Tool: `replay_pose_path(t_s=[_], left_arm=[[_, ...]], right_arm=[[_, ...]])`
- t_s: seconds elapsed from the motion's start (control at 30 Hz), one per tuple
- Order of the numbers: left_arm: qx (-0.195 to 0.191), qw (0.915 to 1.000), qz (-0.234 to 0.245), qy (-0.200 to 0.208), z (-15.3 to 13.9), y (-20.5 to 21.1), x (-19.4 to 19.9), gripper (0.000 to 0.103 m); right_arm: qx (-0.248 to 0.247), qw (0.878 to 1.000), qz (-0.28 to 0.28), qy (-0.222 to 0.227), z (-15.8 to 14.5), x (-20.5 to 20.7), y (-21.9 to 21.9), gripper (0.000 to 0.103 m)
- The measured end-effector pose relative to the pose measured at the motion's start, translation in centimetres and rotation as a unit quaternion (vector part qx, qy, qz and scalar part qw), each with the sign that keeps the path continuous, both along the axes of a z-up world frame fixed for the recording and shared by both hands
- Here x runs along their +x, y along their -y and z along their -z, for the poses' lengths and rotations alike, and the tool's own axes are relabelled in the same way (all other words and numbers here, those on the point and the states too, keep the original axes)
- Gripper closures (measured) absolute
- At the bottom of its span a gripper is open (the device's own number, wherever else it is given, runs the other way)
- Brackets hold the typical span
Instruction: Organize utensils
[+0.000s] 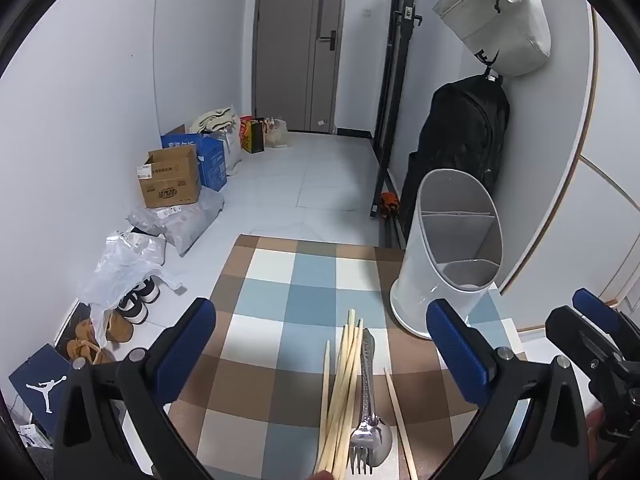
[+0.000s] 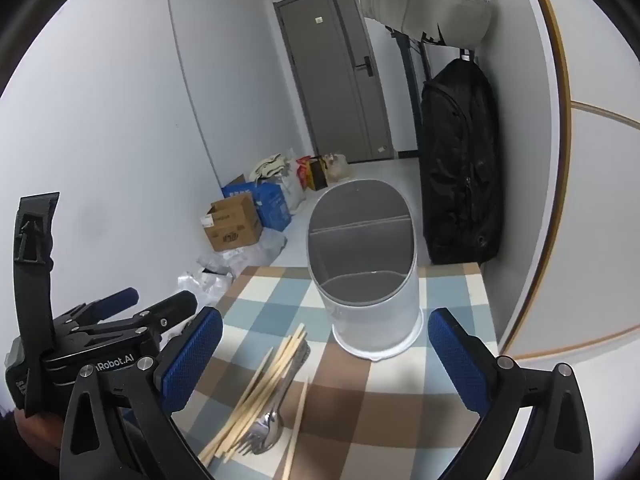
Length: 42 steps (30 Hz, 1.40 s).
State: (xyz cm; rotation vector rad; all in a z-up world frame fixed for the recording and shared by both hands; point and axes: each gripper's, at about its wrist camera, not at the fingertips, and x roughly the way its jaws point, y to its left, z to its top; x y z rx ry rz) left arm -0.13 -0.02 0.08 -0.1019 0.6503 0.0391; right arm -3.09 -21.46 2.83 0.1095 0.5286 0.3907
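A pile of wooden chopsticks [image 1: 340, 396], a metal fork [image 1: 362, 436] and a spoon [image 1: 380, 440] lies on the checkered table [image 1: 280, 300]. A white utensil holder [image 1: 452, 256] with grey divided compartments stands empty at the table's far right. My left gripper [image 1: 320, 344] is open and empty above the pile. My right gripper [image 2: 326, 356] is open and empty, with the chopsticks [image 2: 260, 392], fork [image 2: 256, 436] and holder [image 2: 368, 276] ahead of it. The right gripper shows at the right edge of the left wrist view [image 1: 596, 344]; the left gripper shows at the left of the right wrist view [image 2: 132, 312].
One chopstick [image 1: 400, 420] lies apart, right of the pile. The table stands against a white wall on the right, with a black backpack [image 1: 464, 136] and a grey bag [image 1: 496, 16] hanging beyond. Boxes [image 1: 172, 178], bags and shoes [image 1: 132, 304] lie on the floor to the left.
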Motion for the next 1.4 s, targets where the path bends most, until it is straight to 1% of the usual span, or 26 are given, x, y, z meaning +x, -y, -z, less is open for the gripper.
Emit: replay_pose_path(t_s=[0.03,0.13,0.3,0.33,0.4,0.7,0.9,1.4], left_arm=[[-0.001,1.0,0.0,0.002,-0.1,0.0,-0.1,0.001],[-0.004,1.0,0.002,-0.005,-0.1,-0.2,0.2,0.001],[-0.01,0.9998,0.008,-0.016,-0.2,-0.9,0.2,0.001],[-0.001,0.9999,0.003,-0.014,0.1,-0.3,0.2,0.001],[-0.001,0.9999,0.005,-0.014,0.0,-0.5,0.3,0.001],[0.001,0.9998,0.009,-0.02,0.3,-0.2,0.1,0.001],[-0.006,0.9996,0.011,-0.026,0.6,-0.2,0.1,0.001],[-0.003,0.9995,0.016,-0.027,0.8,0.0,-0.1,0.001]], right_arm=[[-0.001,1.0,-0.001,-0.01,0.0,0.1,0.0,0.0],[-0.002,1.0,0.0,-0.008,0.0,0.0,-0.1,0.0],[-0.007,1.0,-0.002,-0.019,0.3,0.3,-0.2,0.0],[-0.007,1.0,-0.003,-0.019,0.4,0.5,-0.1,0.0],[-0.002,1.0,-0.005,-0.015,0.0,0.7,-0.1,0.0],[-0.006,1.0,-0.006,-0.02,0.5,0.4,-0.4,0.0],[-0.005,1.0,-0.003,-0.022,0.6,0.4,-0.4,0.0],[-0.007,1.0,0.001,-0.018,0.5,0.3,-0.3,0.0]])
